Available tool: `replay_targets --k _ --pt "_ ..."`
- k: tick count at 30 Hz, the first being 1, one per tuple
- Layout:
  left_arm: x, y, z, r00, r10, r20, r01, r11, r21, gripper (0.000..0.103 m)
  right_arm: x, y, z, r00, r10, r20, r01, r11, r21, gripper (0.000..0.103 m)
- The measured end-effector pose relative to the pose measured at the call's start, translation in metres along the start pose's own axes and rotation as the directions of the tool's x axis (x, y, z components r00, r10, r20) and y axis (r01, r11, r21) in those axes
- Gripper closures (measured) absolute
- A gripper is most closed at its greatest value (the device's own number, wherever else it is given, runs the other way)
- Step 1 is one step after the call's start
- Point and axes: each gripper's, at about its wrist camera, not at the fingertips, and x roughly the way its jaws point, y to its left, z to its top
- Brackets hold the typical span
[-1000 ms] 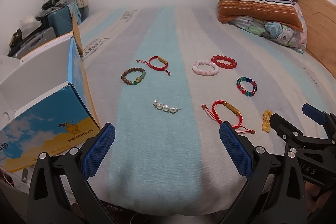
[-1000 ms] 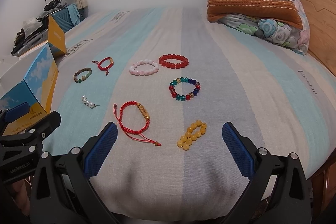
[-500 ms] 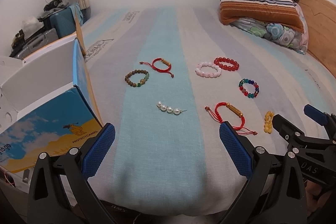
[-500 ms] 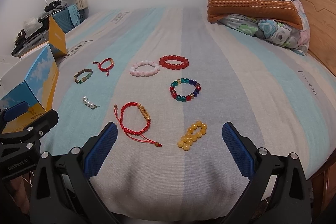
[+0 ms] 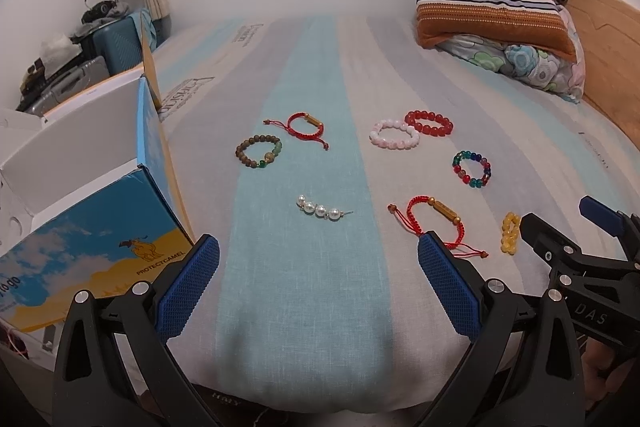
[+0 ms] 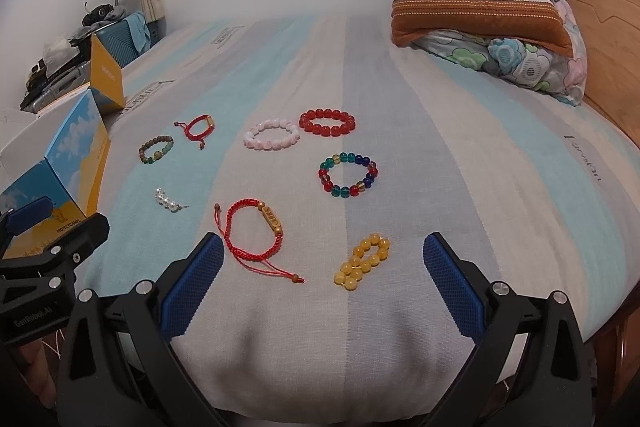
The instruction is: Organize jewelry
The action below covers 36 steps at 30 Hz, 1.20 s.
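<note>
Several bracelets lie on the striped bedsheet. A pearl piece (image 5: 323,211) lies ahead of my left gripper (image 5: 318,283), which is open and empty. A red cord bracelet (image 6: 256,233) and a yellow bead bracelet (image 6: 362,261) lie just ahead of my right gripper (image 6: 322,287), also open and empty. Farther off lie a multicolour bead bracelet (image 6: 348,174), a pink one (image 6: 272,139), a red bead one (image 6: 327,122), a small red cord one (image 6: 199,127) and a brown bead one (image 6: 156,149). An open blue and yellow box (image 5: 100,227) stands at the left.
Pillows (image 6: 476,15) and a brown blanket are stacked at the far right against a wooden headboard (image 6: 608,47). A suitcase and clutter (image 5: 92,43) sit beyond the bed's left side. The bed's near edge drops off just below both grippers.
Both grippers have drifted back slightly, and the left view has shifted a little so the jewelry sits slightly farther right. Nothing has been grasped or moved.
</note>
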Motion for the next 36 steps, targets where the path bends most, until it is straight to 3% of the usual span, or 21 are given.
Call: replay_targets --k 36 --pt "0.011 0.004 0.007 0.999 0.023 -0.022 -0.023 1.000 0.002 0.006 0.001 -0.001 0.000 1.000 -0.003 -0.005 0.003 1.000 0.002 0.007"
